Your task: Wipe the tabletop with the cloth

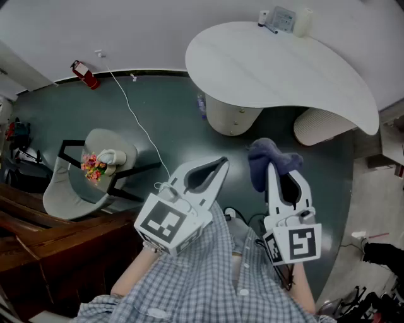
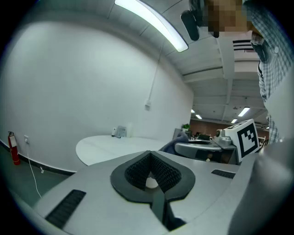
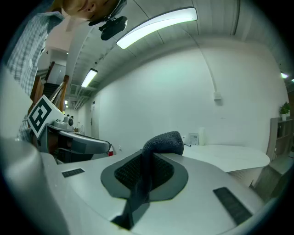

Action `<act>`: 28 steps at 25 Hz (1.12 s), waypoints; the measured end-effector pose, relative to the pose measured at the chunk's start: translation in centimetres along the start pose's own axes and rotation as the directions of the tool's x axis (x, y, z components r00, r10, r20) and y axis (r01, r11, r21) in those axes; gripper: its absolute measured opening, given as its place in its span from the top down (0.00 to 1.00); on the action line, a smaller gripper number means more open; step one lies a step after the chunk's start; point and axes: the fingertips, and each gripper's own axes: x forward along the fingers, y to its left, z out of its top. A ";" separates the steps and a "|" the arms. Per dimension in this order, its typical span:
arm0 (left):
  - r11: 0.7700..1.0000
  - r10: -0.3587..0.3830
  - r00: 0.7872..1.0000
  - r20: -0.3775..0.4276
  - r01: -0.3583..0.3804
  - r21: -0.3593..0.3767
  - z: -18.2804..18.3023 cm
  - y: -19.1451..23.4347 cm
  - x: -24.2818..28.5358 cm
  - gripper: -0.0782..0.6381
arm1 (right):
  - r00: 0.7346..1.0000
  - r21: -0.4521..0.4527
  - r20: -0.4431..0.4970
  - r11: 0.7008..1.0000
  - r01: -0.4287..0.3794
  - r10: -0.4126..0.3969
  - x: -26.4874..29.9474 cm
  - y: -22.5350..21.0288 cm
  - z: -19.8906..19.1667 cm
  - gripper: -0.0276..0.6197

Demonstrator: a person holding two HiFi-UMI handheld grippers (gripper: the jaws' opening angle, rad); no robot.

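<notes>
A white curved tabletop [image 1: 278, 69] lies ahead of me, on rounded white pedestals. My right gripper [image 1: 276, 167] is shut on a blue-grey cloth [image 1: 270, 161], which bunches up past its tips, short of the table's near edge. In the right gripper view the cloth [image 3: 161, 143] runs between the closed jaws and the tabletop [image 3: 229, 156] lies beyond. My left gripper [image 1: 218, 167] is held beside it, shut and empty. In the left gripper view the tabletop [image 2: 115, 148] is ahead, with the right gripper [image 2: 177, 146] and the cloth [image 2: 172, 144] to the right.
A small white device [image 1: 278, 19] and a pale cup [image 1: 304, 22] stand at the table's far edge. A grey chair [image 1: 82, 176] holding a colourful item is at left, with a red fire extinguisher [image 1: 85, 74] by the wall. Dark green floor [image 1: 164, 107] lies below.
</notes>
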 end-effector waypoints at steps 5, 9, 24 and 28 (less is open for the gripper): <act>1.000 -0.016 1.000 0.007 0.016 0.004 -0.1 -0.1 0.1 0.88 | 1.000 0.001 -0.002 1.000 0.002 -0.002 0.1 0.0 0.0 0.92; 1.000 -0.024 1.000 0.006 0.024 0.006 -0.2 0.0 0.1 0.88 | 1.000 0.012 -0.009 1.000 0.003 -0.003 0.2 -0.1 -0.2 0.92; 0.999 -0.033 0.999 0.010 0.033 0.014 -0.3 3.3 -2.1 0.88 | 0.997 0.018 0.003 0.997 0.081 -0.081 0.9 1.8 0.1 0.92; 0.999 -0.044 0.999 0.011 0.043 0.031 -0.3 3.9 -2.9 0.88 | 0.994 0.015 0.004 0.994 0.108 -0.108 0.9 2.6 0.0 0.92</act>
